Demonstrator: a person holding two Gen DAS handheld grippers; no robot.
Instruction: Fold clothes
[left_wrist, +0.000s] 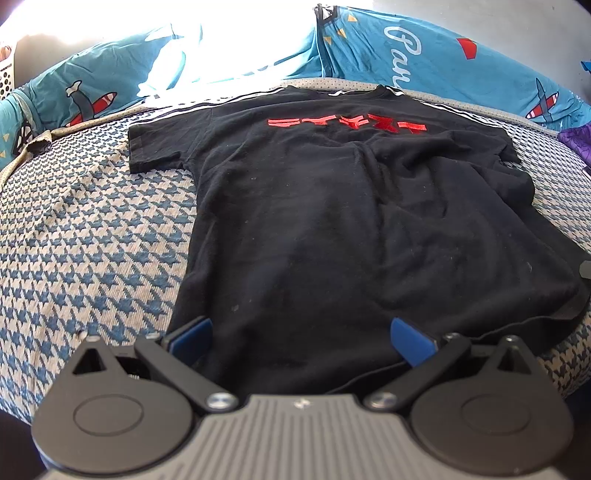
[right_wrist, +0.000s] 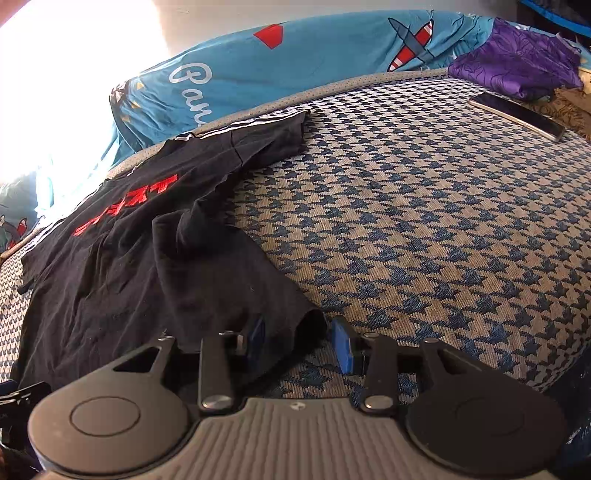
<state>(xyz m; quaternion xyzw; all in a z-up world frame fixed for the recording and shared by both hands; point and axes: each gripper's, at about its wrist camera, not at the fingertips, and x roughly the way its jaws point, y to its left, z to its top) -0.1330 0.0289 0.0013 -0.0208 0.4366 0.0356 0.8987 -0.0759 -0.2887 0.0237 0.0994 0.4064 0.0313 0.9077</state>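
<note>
T-shirt (left_wrist: 332, 206), black with red lettering, lies spread face up on the houndstooth mattress (left_wrist: 92, 229), collar toward the top of the frame and hem at the bottom; in the right wrist view one side edge is rucked into a ridge at centre left. Whether a fold is about to start or the shirt is being smoothed cannot be settled from this.

The left gripper (left_wrist: 301, 341) sits at the hem, its jaws spread wide over the cloth and holding nothing. The right gripper (right_wrist: 301, 345) is at the hem corner, jaws partly open astride it, not clamped. A good grip would catch both layers at each corner and keep the hem taut and level.

The teal bedding (right_wrist: 295, 55) is banked along the top. At upper right the purple cloth (right_wrist: 517, 62) and, smallest, the phone (right_wrist: 517, 114) lie well apart from the shirt.
</note>
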